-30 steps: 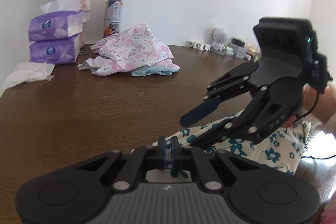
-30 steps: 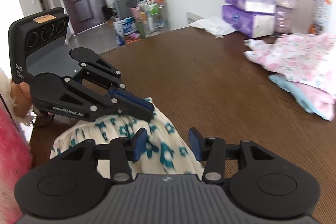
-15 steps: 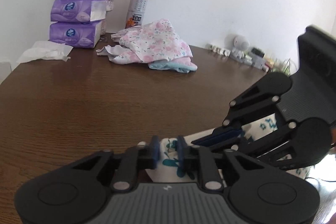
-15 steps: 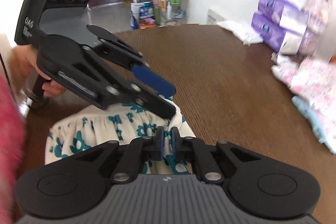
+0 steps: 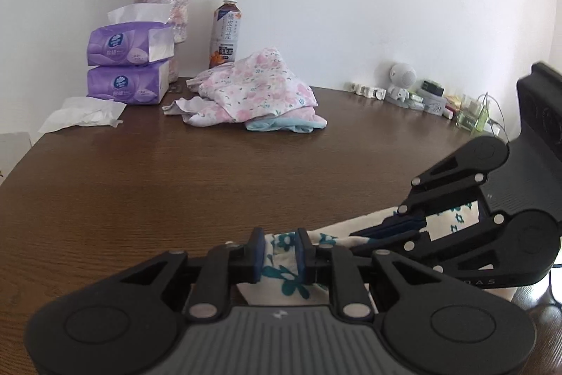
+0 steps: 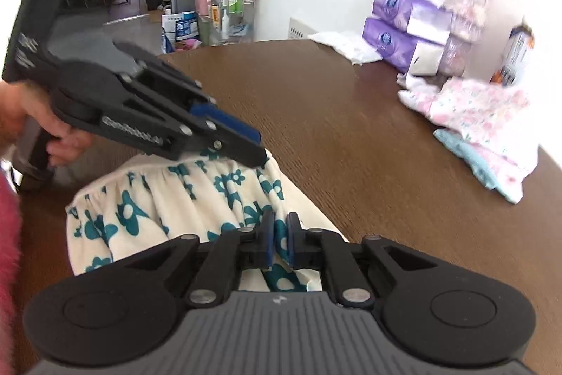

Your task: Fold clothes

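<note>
A cream garment with teal flowers [image 6: 140,199] lies bunched at the near edge of the brown table [image 6: 351,129]. My right gripper [image 6: 280,231] is shut on a fold of its edge. In the left wrist view a gathered bit of the same garment [image 5: 286,273] fills the gap of my left gripper [image 5: 280,243]; its jaws are opening slightly while the pads still touch the cloth. The two grippers hold the garment close together. The right gripper [image 5: 386,231] reaches in from the right. The left gripper [image 6: 258,153] comes in from the left, held by a hand [image 6: 59,136].
A pile of pink floral clothes on a light-blue piece [image 5: 253,94] lies at the far side. Behind it stand a drink bottle [image 5: 226,30], two purple tissue packs [image 5: 130,72] and a flower vase [image 5: 165,6]. A loose tissue [image 5: 84,113] lies left; small trinkets [image 5: 404,86] line the wall.
My right gripper went from open to shut on the garment's edge and shifted sideways. The left jaws have parted a little around the cloth.
</note>
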Tool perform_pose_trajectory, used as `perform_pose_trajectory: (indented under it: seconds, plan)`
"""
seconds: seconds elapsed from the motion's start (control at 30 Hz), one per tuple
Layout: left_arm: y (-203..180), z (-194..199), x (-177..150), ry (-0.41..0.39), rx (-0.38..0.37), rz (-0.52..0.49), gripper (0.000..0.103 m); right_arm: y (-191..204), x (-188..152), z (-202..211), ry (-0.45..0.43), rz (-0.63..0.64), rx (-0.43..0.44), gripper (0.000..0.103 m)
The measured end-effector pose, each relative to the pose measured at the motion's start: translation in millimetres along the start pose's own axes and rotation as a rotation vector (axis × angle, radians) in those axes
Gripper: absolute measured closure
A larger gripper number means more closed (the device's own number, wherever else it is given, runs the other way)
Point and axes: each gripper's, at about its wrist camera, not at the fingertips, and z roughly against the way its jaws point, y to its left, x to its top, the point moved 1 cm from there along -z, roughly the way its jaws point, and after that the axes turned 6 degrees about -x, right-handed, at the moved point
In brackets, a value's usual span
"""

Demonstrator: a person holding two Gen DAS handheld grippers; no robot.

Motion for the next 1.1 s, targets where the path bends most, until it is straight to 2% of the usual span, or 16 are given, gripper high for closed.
perform_pose_trajectory:
  seconds: [0.13, 0.27, 0.5, 0.6, 0.7, 0.73, 0.83, 0.9, 1.0, 1.1]
  plan:
    - [11.1, -2.0, -4.8, 0.016, -0.023, 0.038, 0.088, 8.7, 0.9, 2.8, 0.005, 0.067, -0.044, 0.096]
    - [17.2, -1.0, -6.7, 0.008, -0.030, 0.073, 0.087, -5.2, -4.4, 13.7, 0.028, 0.007, -0.021, 0.096]
    - [19.1, 2.8, -8.9, -0.010, -0.007, 0.097, 0.087, -10.5, -20.8, 18.5, 0.009, -0.051, -0.016, 0.096]
    - [17.1, 14.8, -5.5, -0.052, -0.004, 0.127, 0.088, -12.4, -23.6, 17.7, -0.005, -0.077, -0.019, 0.096]
    - [6.6, 38.1, -1.9, -0.108, -0.029, 0.074, 0.086, -18.6, -21.8, 25.8, -0.013, -0.148, -0.011, 0.094]
    - [2.8, 42.6, -2.1, -0.111, -0.035, 0.050, 0.086, -20.5, -21.4, 35.0, -0.039, -0.184, -0.008, 0.094]
    - [-10.4, 43.7, -7.6, -0.066, -0.066, -0.006, 0.086, -24.3, -20.3, 61.7, -0.116, -0.285, 0.003, 0.093]
    - [-16.7, 39.4, -13.4, -0.036, -0.055, -0.027, 0.087, -16.1, -19.9, 70.5, -0.145, -0.312, 0.023, 0.093]
    - [-24.6, 33.8, -20.1, -0.021, -0.006, -0.060, 0.086, 2.3, -19.3, 61.8, -0.100, -0.306, 0.013, 0.093]
    - [-26.0, 30.9, -26.6, -0.023, 0.008, -0.069, 0.086, 17.6, -21.8, 50.6, -0.042, -0.301, -0.012, 0.093]
